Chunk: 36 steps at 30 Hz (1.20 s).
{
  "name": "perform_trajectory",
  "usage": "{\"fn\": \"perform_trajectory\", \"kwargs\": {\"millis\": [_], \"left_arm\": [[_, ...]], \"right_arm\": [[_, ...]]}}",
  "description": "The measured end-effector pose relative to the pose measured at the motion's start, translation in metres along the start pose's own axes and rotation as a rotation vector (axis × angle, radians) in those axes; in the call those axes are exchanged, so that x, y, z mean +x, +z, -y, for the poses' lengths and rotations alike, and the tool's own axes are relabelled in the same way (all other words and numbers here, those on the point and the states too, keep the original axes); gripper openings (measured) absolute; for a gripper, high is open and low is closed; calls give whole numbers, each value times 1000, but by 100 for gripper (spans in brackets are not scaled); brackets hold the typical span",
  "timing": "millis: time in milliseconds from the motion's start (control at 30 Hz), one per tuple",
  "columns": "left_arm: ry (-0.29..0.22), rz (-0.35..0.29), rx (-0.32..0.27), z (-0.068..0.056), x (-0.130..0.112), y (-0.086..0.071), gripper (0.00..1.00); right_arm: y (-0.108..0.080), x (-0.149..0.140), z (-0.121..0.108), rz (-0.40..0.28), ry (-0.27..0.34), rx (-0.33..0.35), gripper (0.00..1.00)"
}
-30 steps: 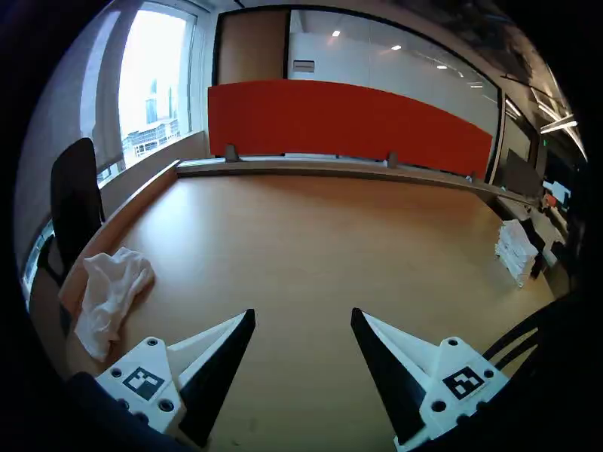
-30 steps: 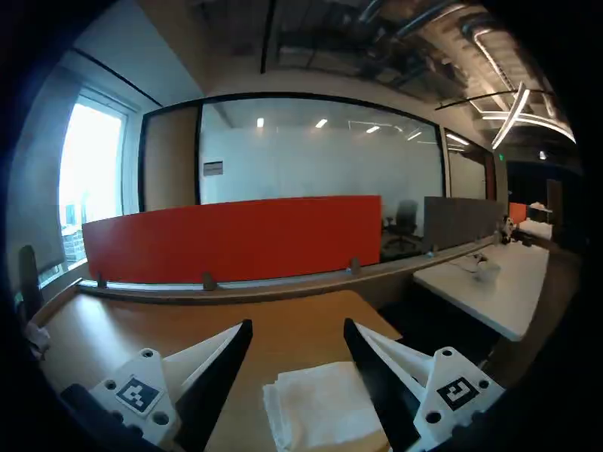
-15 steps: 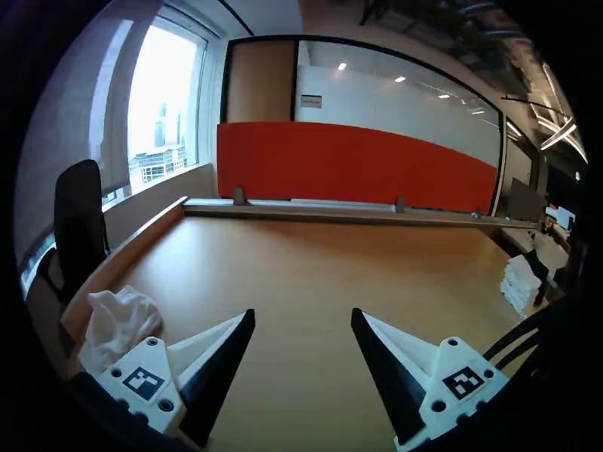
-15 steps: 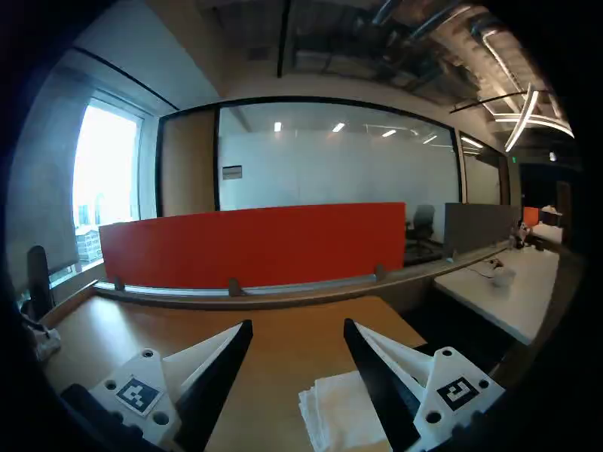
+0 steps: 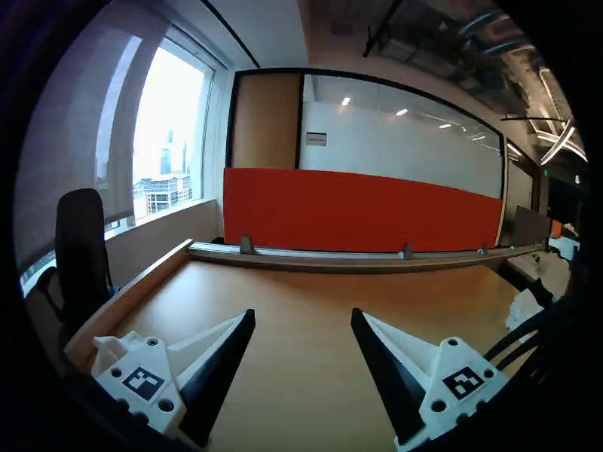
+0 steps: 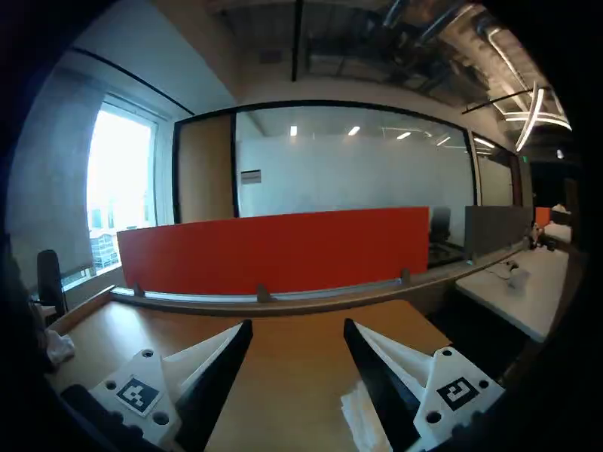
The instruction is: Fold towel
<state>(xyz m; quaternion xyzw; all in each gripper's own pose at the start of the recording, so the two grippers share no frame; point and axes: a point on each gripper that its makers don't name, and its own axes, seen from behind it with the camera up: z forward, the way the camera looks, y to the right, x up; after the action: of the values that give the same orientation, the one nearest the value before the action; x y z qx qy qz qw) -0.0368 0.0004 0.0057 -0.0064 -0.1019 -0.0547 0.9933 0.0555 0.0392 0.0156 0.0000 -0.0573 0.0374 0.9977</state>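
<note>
In the left gripper view my left gripper (image 5: 301, 324) is open above the wooden table (image 5: 301, 316), nothing between its fingers. A crumpled white towel (image 5: 109, 346) peeks out at the table's left edge, behind the left finger. A stack of folded white towels (image 5: 524, 309) lies at the far right edge. In the right gripper view my right gripper (image 6: 298, 331) is open and holds nothing. The folded white towels (image 6: 362, 414) lie just below it, partly hidden by its right finger. The crumpled towel (image 6: 56, 346) lies far left.
An orange divider panel (image 5: 362, 211) runs along the table's far edge. A dark office chair (image 5: 79, 256) stands at the left by the window. Another desk (image 6: 528, 294) with small items lies to the right across a gap.
Both grippers have tilted upward, so the table and both towels have slid down in the views. The crumpled towel is now mostly hidden behind the left finger. Both stay open.
</note>
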Motion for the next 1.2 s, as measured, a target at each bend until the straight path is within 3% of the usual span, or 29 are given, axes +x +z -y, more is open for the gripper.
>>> {"fn": "perform_trajectory", "kwargs": {"millis": [300, 467, 867, 1067, 1200], "left_arm": [[1, -49, -4, 2, 19, 7, 94], [6, -68, -8, 3, 26, 9, 94], [39, -124, -29, -4, 48, 7, 94], [36, -140, -54, -13, 43, 7, 94], [20, -152, -55, -12, 33, 10, 94]], "right_arm": [[4, 5, 40, -16, -3, 43, 93], [6, 7, 45, -13, 15, 41, 94], [1, 21, 55, -28, -13, 31, 94], [-2, 24, 61, -30, -33, 30, 94], [-4, 24, 67, -33, -52, 35, 94]]}}
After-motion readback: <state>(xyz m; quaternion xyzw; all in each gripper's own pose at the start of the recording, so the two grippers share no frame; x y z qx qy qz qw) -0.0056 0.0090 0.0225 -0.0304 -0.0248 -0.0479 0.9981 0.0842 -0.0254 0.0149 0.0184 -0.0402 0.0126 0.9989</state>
